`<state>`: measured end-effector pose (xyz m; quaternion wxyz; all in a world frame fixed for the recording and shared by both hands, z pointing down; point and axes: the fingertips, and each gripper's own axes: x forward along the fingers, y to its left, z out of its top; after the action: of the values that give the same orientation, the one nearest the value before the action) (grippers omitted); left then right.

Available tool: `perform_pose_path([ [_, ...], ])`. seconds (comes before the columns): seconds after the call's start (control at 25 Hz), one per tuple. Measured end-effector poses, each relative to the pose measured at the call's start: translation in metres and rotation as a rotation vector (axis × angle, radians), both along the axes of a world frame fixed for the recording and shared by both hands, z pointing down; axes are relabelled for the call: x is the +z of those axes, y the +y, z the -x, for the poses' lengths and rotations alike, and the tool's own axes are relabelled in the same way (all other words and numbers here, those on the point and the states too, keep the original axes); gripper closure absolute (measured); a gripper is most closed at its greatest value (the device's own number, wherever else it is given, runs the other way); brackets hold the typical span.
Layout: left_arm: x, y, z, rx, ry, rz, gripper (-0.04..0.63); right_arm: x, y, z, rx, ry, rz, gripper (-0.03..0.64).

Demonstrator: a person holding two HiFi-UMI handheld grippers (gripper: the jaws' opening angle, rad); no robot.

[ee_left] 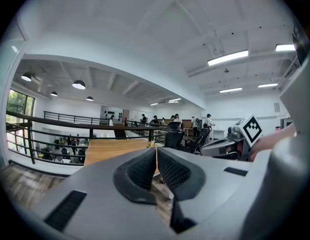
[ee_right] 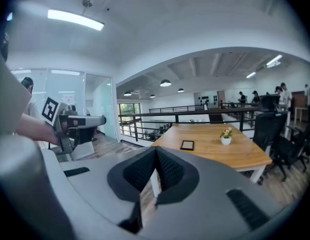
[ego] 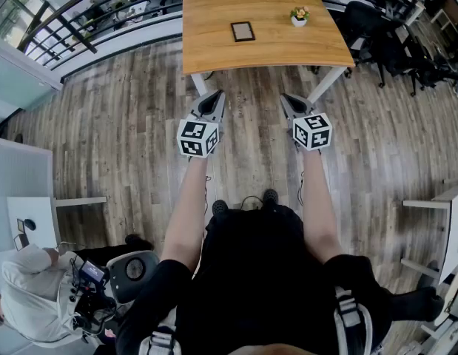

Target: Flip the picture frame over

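The small dark-rimmed rectangular picture frame [ego: 243, 31] lies flat on the light wooden counter [ego: 214, 50], well apart from both claws. The left claw [ego: 216, 96] and right claw [ego: 287, 99] are pinched closed on nothing. A good approach likely means stepping up to the counter, opening one claw and meeting a frame edge low, clear of the small white flower pot [ego: 299, 17].

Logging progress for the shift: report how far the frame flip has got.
Done: nothing yet; the picture frame lies flat on the wooden table, beside the flower pot. In hand: nothing; the left claw and right claw are both shut and empty, over the floor short of the table. Left: approach, grip the frame, turn it over.
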<state>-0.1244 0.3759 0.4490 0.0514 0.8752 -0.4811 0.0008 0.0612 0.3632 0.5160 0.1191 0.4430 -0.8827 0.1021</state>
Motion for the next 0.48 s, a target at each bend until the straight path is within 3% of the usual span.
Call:
perform_pose_path([
  [0.12, -0.003, -0.002, -0.012, 0.016, 0.043, 0.005, 0.569, -0.003, -0.005, -0.013, 0.011, -0.044, 0.016, 0.609],
  [0.48, 0.001, 0.001, -0.035, -0.006, -0.001, 0.02, 0.569, 0.001, -0.006, -0.025, -0.033, -0.019, 0.01, 0.609],
])
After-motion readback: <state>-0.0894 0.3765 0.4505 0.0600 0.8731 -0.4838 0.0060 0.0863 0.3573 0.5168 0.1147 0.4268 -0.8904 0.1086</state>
